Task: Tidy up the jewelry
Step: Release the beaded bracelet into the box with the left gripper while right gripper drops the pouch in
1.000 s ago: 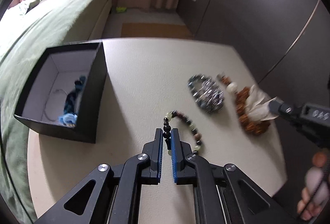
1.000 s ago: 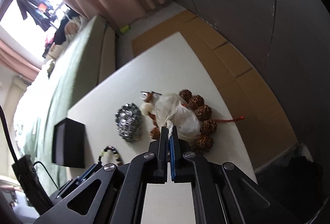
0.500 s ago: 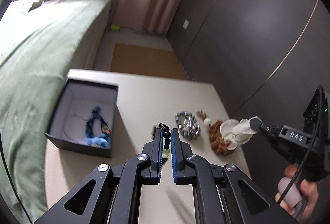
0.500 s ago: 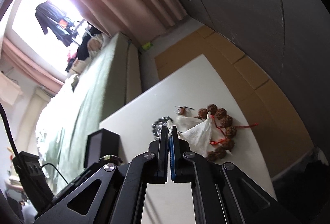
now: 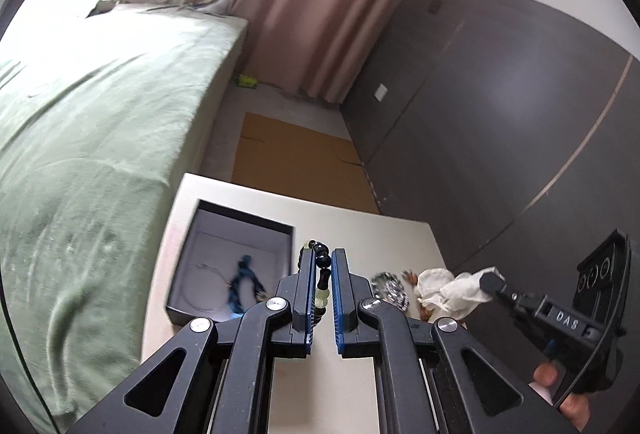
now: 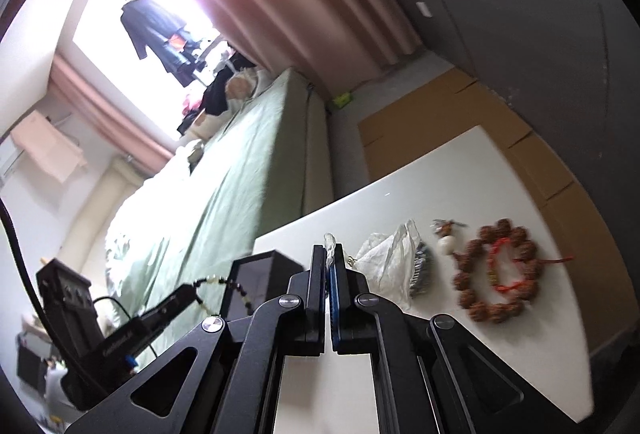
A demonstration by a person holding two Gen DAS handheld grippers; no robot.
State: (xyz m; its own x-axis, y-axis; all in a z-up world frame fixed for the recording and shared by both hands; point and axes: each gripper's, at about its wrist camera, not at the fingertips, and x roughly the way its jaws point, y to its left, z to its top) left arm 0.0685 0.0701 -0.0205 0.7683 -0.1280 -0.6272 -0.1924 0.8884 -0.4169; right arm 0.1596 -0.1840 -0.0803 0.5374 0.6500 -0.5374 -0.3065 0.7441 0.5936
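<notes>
My left gripper (image 5: 322, 256) is shut on a bead bracelet (image 5: 321, 276) of dark and pale green beads, held high above the white table (image 5: 360, 230). It also shows hanging from that gripper in the right wrist view (image 6: 224, 284). An open black box (image 5: 232, 270) with a blue piece and a thin chain inside sits below to the left. My right gripper (image 6: 329, 252) is shut on a white plastic bag (image 6: 386, 266), lifted off the table. A silver bracelet (image 5: 390, 288) and a brown seed bracelet (image 6: 496, 274) lie on the table.
A green bed (image 5: 80, 138) runs along the table's left side. Dark cabinet doors (image 5: 500, 122) stand to the right. Cardboard sheets (image 5: 292, 158) lie on the floor beyond the table. A small white bead charm (image 6: 444, 244) lies beside the seed bracelet.
Both grippers have risen well above the table. The left carries the bead bracelet up; the right has pulled the plastic bag off the brown seed bracelet, which now lies uncovered.
</notes>
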